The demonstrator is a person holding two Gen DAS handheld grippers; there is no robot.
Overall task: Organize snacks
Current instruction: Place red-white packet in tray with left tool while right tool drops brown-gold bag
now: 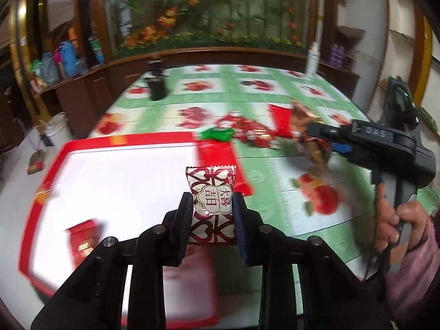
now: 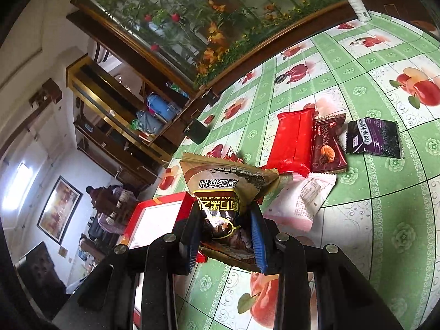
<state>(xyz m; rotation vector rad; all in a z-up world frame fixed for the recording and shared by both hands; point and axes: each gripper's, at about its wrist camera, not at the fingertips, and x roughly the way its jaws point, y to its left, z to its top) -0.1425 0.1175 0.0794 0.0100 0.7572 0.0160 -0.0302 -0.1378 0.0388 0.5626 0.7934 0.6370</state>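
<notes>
Left wrist view: the left claw (image 1: pixel 211 209) is clenched on a small red-and-white candy packet (image 1: pixel 211 192), held upright above a red-rimmed white tray (image 1: pixel 121 140). A red packet (image 1: pixel 82 238) lies inside the tray at its left. Beyond the tray, red and green snacks sit blurred on the counter (image 1: pixel 275 165), which wears a green fruit-print cloth. The right claw's black body shows at the right edge.

Right wrist view: the right claw (image 2: pixel 225 233) grasps a brown black-sesame packet (image 2: pixel 228 184), lifted above the counter. Behind it lie a red wafer pack (image 2: pixel 293 140), a brown cookie packet (image 2: pixel 328 145), a dark purple packet (image 2: pixel 374 139) and a pink-white packet (image 2: pixel 299 200).
</notes>
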